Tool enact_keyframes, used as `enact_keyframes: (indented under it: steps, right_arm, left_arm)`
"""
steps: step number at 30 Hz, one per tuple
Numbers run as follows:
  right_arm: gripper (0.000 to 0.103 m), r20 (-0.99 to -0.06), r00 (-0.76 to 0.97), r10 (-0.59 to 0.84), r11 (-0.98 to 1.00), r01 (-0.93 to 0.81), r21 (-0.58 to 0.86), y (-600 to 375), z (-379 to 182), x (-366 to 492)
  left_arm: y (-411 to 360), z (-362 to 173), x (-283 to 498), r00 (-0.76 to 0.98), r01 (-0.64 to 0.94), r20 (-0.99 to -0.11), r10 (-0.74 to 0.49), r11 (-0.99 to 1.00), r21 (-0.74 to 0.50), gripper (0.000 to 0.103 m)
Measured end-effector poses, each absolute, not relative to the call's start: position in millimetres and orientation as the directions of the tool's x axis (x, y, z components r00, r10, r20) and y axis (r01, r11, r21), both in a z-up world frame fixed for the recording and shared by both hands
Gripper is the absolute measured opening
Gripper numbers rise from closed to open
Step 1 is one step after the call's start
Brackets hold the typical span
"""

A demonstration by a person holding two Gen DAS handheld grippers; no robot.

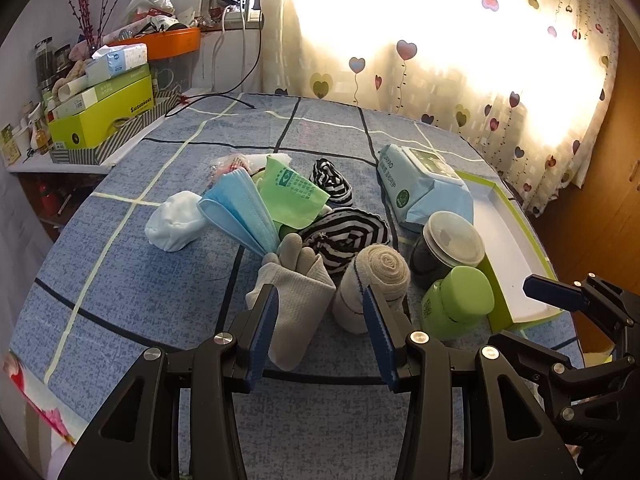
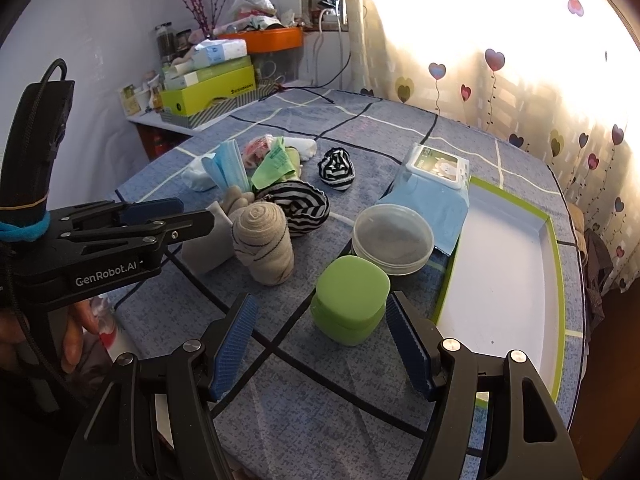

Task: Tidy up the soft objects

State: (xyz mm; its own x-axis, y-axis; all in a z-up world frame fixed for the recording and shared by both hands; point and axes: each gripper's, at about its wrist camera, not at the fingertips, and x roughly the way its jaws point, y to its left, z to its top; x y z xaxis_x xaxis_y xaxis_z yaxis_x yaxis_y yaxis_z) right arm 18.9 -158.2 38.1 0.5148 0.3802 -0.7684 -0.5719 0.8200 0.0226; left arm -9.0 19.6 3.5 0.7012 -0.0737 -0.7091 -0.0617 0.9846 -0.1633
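Blue checked cloth (image 1: 132,280) covers the table, w/ dark and pale grid lines. Room behind: heart-print curtain (image 1: 460,92) blown out by backlight, a side shelf w/ green box (image 1: 108,118) and orange tray (image 1: 172,42) piled w/ clutter.

My landmark is the tray (image 2: 500,280), white inside w/ green rim, lying flat at the table's right edge; nothing in it that I can see. Just left of the tray: clear-lidded tub (image 2: 394,238) and green jar (image 2: 352,300), w/ a wipes pack (image 2: 434,184) at its far end, one corner over the rim.

Further left of the tray sits the soft pile. Beige roll (image 1: 372,284) stands on end, long axis near vertical, spiral end up and tipped towards me. Grey sock (image 1: 296,300), folded, stands upright too, just beside the roll; can't tell if touching. Striped sock (image 1: 344,240) behind them, smaller striped ball (image 1: 332,180) beyond. Blue masks (image 1: 240,212) fan out leaning left, green packet (image 1: 292,196) next to them, white bundle (image 1: 174,220) furthest from the tray.

Left gripper (image 1: 320,332) is parted fairly wide, low by the grey sock and roll; pads not pressing either, so nothing held. Right gripper (image 2: 320,344) is spread wide, empty, jar just ahead of its tips. A hand (image 2: 60,336) holds the left unit's handle.
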Motion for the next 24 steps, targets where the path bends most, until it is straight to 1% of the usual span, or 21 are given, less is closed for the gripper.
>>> enact_keyframes:
  steps: [7, 10, 13, 15, 18, 24]
  right_arm:
    - [0.068, -0.761, 0.519, 0.390, 0.813, -0.581, 0.021, -155, 41, 20]
    - [0.068, -0.755, 0.523, 0.395, 0.812, -0.584, 0.020, -154, 42, 21]
    - [0.068, -0.751, 0.522, 0.404, 0.805, -0.593, 0.020, -149, 45, 23]
    - [0.068, -0.749, 0.520, 0.410, 0.798, -0.603, 0.018, -145, 46, 24]
    - [0.068, -0.747, 0.514, 0.421, 0.785, -0.619, 0.016, -136, 47, 27]
    - [0.068, -0.746, 0.497, 0.443, 0.760, -0.650, 0.018, -118, 46, 35]
  left_arm:
    - [27, 1, -8, 0.684, -0.061, -0.723, -0.097, 0.980, -0.190, 0.045]
    - [29, 2, -11, 0.701, -0.050, -0.705, -0.111, 0.978, -0.204, 0.045]
    - [33, 4, -11, 0.711, -0.060, -0.699, -0.082, 0.982, -0.177, 0.045]
    - [41, 2, -9, 0.706, -0.071, -0.701, -0.095, 0.976, -0.204, 0.045]
    - [52, 2, -9, 0.719, -0.107, -0.694, -0.049, 0.978, -0.179, 0.045]
    - [68, -1, -8, 0.725, -0.125, -0.687, -0.052, 0.971, -0.204, 0.045]
